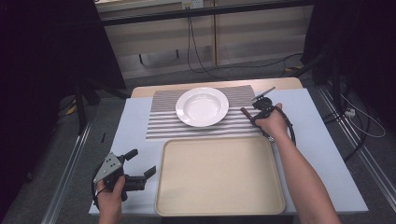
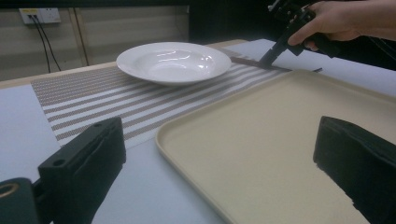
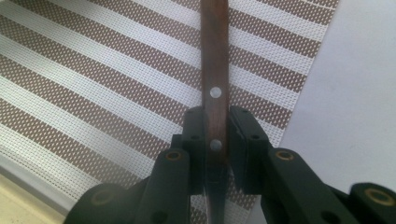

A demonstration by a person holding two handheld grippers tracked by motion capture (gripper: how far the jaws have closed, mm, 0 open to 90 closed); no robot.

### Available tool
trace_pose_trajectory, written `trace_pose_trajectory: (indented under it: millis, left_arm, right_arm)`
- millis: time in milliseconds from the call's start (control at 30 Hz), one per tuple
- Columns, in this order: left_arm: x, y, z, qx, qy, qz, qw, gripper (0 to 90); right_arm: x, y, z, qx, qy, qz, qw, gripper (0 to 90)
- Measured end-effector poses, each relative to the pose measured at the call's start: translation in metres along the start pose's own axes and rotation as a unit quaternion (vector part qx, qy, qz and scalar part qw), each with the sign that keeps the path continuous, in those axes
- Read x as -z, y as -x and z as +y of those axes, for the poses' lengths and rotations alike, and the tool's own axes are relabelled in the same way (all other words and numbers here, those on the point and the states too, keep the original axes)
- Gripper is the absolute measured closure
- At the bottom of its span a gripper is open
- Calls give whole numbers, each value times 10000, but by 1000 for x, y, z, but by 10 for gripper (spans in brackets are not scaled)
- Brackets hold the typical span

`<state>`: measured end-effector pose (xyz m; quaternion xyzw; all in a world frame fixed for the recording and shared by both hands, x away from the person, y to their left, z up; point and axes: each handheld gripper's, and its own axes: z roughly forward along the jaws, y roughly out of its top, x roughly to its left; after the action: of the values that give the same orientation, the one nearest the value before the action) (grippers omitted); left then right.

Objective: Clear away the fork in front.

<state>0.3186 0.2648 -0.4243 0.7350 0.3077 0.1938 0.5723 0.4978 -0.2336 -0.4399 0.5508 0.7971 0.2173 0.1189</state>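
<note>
The right hand-held gripper (image 3: 215, 135) is clamped on the brown riveted handle of a knife (image 3: 215, 60), the handle running straight ahead from between the closed jaws, over the striped placemat (image 3: 93, 93). The knife appears to be in the course of being laid to the right of the white plate (image 1: 201, 106), which stands just to the left of this hand-held gripper. For the step to be done well, the knife should be brought down flat, parallel to the mat's right edge and clear of the plate's rim, and the jaws should be parted only once the handle rests fully on the mat; whether it already touches cannot be told. A sideways drag on release is to be avoided, since the handle is narrow and would be swung askew easily.

The left hand-held gripper (image 1: 140, 164) is held with its jaws apart and nothing between them, low over the tabletop (image 1: 135, 135), with the beige tray (image 1: 219, 177) just to its right.

In the right gripper view the two rivets and the exact seat of the handle between the pads are seen. From the left gripper view the knife's low tilt toward the mat is shown from the side, under the right hand (image 2: 334, 21). In the high view the whole layout is given: the mat beyond the tray, the plate centred on it.
</note>
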Motion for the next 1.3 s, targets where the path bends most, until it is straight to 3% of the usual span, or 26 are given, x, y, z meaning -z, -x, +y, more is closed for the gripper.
trace_pose_trajectory:
  millis: [33,200,300,533,567,833,900,1033,1067,1300]
  left_arm:
    - [0,0,0,-36,-11,-2,10000,26]
    - [0,0,0,-41,-9,-6,10000,26]
    - [0,1,0,-46,-28,12,10000,26]
    - [-1,1,0,-14,-16,7,10000,26]
    - [-1,0,0,-15,-15,5,10000,26]
    - [1,0,1,14,12,53,10000,26]
    - [1,-1,1,10,39,37,10000,26]
    - [1,-1,0,35,18,49,10000,26]
    - [1,-1,0,34,23,32,10000,26]
    - [2,-1,0,31,67,66,10000,26]
  right_arm:
    - [0,-3,3,67,-94,-100,9999,777]
    - [-1,-5,2,53,-82,-200,9998,778]
    - [-1,-10,2,176,-42,-359,9992,778]
    - [0,-6,1,244,12,-214,9995,779]
    - [0,-2,-2,137,116,-89,9998,779]
    - [2,-2,-4,105,200,-44,9997,780]
    - [3,0,-5,74,354,108,9993,780]
    - [8,2,-5,24,584,164,9982,780]
    - [12,3,-4,-20,780,177,9968,781]
    - [21,2,-3,-51,1271,127,9918,782]
